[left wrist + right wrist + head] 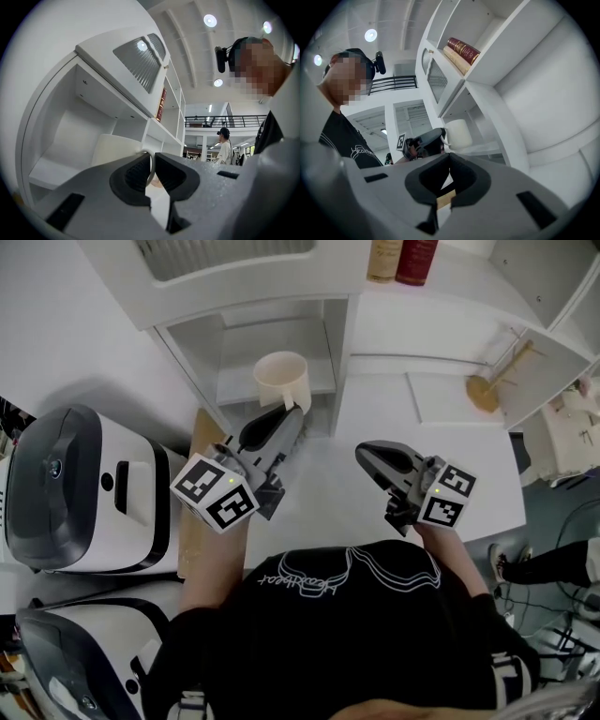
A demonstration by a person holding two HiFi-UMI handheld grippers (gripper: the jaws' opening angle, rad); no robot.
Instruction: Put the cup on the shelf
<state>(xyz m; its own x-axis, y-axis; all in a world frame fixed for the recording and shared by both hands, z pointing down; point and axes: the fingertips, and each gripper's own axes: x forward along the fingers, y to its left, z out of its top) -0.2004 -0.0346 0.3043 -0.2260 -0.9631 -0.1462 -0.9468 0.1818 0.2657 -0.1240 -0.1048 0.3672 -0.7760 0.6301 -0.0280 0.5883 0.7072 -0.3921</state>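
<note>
A cream cup point(281, 381) is upright at the mouth of the low shelf compartment point(234, 385), over its board. My left gripper point(292, 414) is shut on the cup's thin handle point(151, 164). The cup's body point(115, 147) stands just past the left jaw in the left gripper view. Whether the cup's base touches the board I cannot tell. My right gripper point(362, 454) hovers to the right, in front of the shelf unit, shut and empty. In the right gripper view its tips point(449, 157) meet, with the cup point(459, 133) and the left gripper point(424, 140) beyond them.
Two books point(403, 259) stand on the upper shelf. A wooden stand point(492, 381) sits on the white counter at the right. White appliances point(84, 484) and a brown board point(202, 493) lie at the left. A person point(225, 145) stands far off.
</note>
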